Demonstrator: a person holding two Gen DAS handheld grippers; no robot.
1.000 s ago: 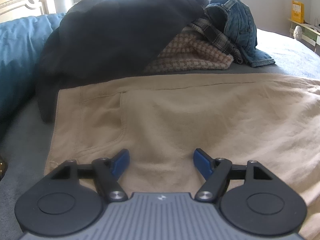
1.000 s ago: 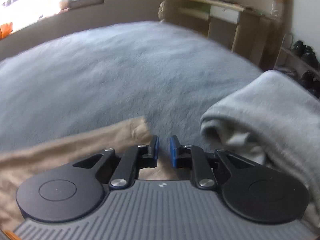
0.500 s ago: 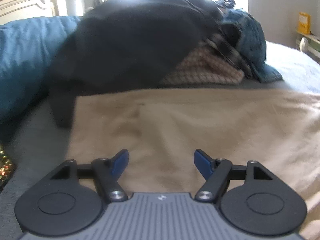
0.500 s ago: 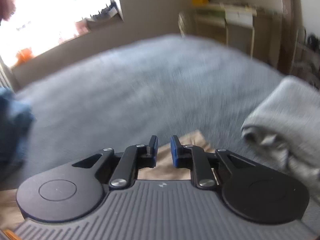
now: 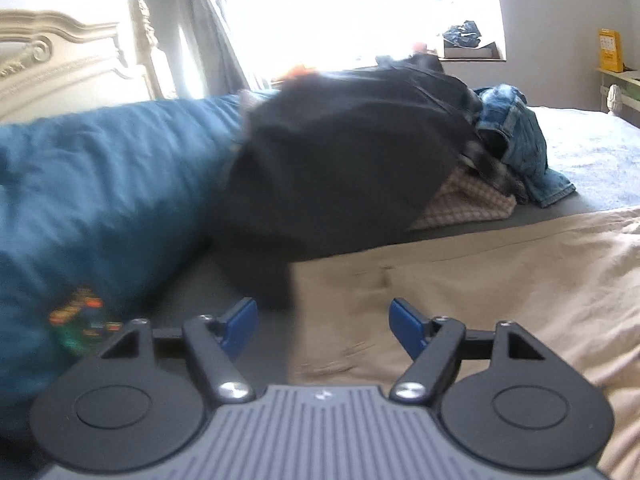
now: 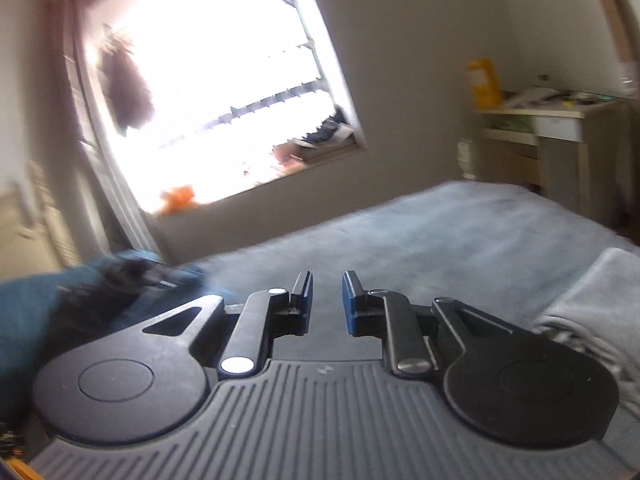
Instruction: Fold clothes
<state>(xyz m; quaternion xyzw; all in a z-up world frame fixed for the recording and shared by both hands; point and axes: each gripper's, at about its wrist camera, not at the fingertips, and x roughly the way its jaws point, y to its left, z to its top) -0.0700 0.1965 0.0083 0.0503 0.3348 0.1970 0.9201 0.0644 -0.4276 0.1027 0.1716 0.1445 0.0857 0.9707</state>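
Note:
Beige trousers (image 5: 480, 288) lie flat on the bed and fill the right half of the left wrist view. My left gripper (image 5: 324, 320) hovers open over their left edge, its left finger over the grey sheet and its right finger over the beige cloth, holding nothing. My right gripper (image 6: 327, 296) is raised and tilted over the grey bed (image 6: 440, 232). Its fingers stand a narrow gap apart, and only the bed shows between them. No beige cloth appears in the right wrist view. A folded grey garment (image 6: 592, 304) lies at that view's right edge.
Behind the trousers is a heap: a dark garment (image 5: 340, 160), blue jeans (image 5: 520, 140) and a checked cloth (image 5: 468, 204). A blue duvet (image 5: 100, 200) lies to the left under a white headboard (image 5: 60, 64). A desk (image 6: 560, 120) stands at the far wall beside a bright window (image 6: 224, 100).
My left gripper has swung left, from mid-trousers to their left edge by the duvet. My right gripper has risen and turned left, and the beige cloth has dropped out of its view.

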